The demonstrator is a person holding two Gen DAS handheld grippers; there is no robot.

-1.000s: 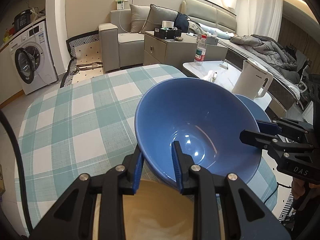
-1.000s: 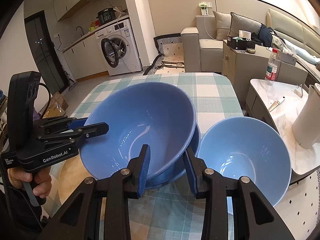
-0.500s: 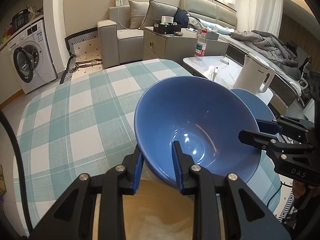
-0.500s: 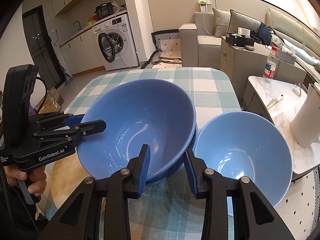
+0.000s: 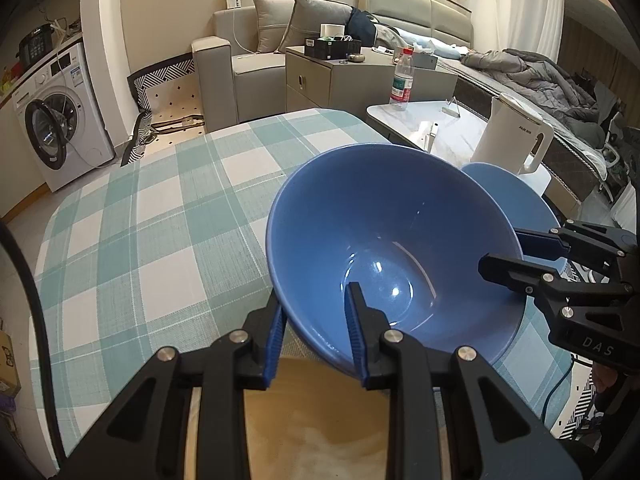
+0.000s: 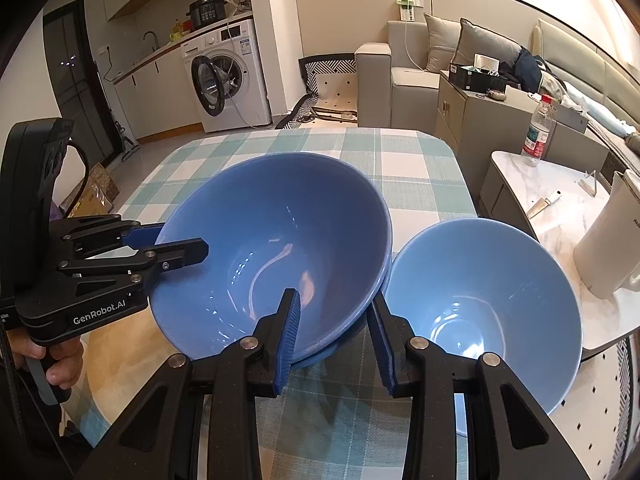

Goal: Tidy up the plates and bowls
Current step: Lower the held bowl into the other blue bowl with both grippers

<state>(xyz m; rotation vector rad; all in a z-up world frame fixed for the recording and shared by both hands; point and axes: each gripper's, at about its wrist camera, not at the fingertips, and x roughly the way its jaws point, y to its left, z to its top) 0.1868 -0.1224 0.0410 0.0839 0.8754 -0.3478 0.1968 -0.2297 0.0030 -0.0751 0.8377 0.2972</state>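
Dark blue bowl (image 6: 276, 248): sits at table centre, nested in a second dark blue bowl whose rim (image 6: 386, 268) peeks out at its 3 o'clock edge; both look empty.
Step in hand: stacking the bowls, I judge; the upper one is gripped from both sides and seems all but seated in the lower.
Left gripper (image 5: 314, 340): closed on the top bowl's rim at 6 o'clock in its own view, one pad inside, one outside.
Right gripper (image 6: 334, 340): jaws pinch the rim at 5 o'clock in the right view, apparently spanning both nested rims; whether the lower one is truly clamped I cannot tell.
Light blue bowl (image 6: 480, 312): stands at 3 o'clock of the stack, just beside it, empty and upright.
Table (image 5: 160, 216): checked cloth; a bare tan patch (image 5: 312, 420) lies at 6 o'clock under the left gripper.
Next move: probably letting go once the stack is level, then bringing the light bowl in; releasing one side early could tip the upper bowl.
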